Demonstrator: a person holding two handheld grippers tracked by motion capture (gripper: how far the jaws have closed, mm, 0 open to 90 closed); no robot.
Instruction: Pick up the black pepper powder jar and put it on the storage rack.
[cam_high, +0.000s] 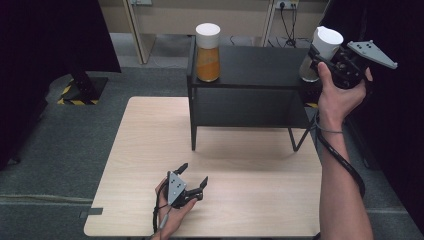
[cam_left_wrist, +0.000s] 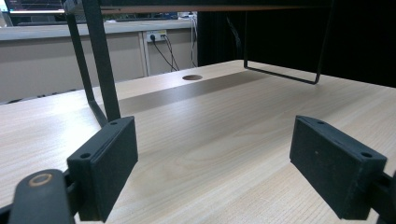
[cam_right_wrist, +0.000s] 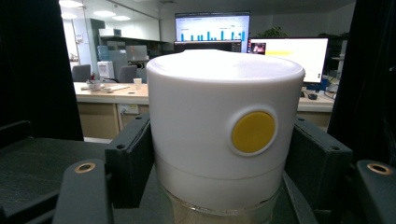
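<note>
Right gripper (cam_high: 316, 56): clamped on a white-lidded jar (cam_high: 322, 52), one black pad on each side of the lid, both pressed flat against it in the right gripper view. The person's right hand (cam_high: 339, 95) holds it raised at the right end of the black shelf (cam_high: 250, 62), with the jar at the shelf's right edge; whether the jar's base rests on the shelf top or hangs just above it cannot be told. The jar leans slightly to the right in the high view.

Jar appearance: tall cylindrical white lid (cam_right_wrist: 224, 126) with a gently domed top and a round yellow button (cam_right_wrist: 253, 132) set in a shallow ring on its side, facing the right gripper's camera. Below the lid, a clear glass body begins; the contents look pale, but they are not identifiable.

Left gripper (cam_high: 192, 180): jaws wide apart, nothing between them. It lies low on the wooden surface (cam_high: 240, 200) near the front edge, held by the left hand (cam_high: 172, 212), pointing toward the shelf. In the left gripper view bare wood shows between the pads, with the shelf's black legs beyond.

Second jar (cam_high: 208, 52): same white lid, glass body filled with an orange material, standing upright at the left end of the shelf top, well apart from the held jar.

The shelf stands on the far half of the surface.
</note>
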